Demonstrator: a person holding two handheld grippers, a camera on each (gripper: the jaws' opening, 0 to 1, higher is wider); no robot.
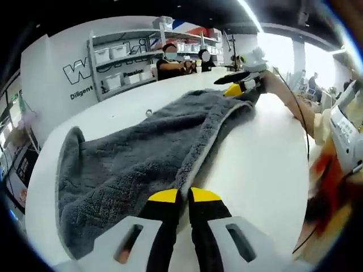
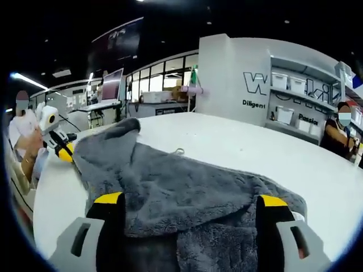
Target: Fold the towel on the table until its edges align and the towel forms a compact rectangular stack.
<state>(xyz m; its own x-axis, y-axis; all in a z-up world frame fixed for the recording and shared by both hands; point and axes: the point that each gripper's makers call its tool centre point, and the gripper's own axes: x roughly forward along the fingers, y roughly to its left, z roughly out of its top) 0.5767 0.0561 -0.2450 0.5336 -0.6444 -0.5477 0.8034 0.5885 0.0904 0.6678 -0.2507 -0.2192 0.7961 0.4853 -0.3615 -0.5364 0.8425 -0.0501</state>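
Grey plush towel (image 1: 147, 153) lies rumpled, seemingly half-folded, on the white table (image 1: 272, 164).

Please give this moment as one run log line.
towel: rumpled on table | left gripper: shut on towel edge | right gripper: open, astride towel

Left gripper (image 1: 182, 196): black jaws, yellow tips, pale grey slotted mounts beneath. Right gripper (image 2: 190, 199): identical black jaws, yellow tips.
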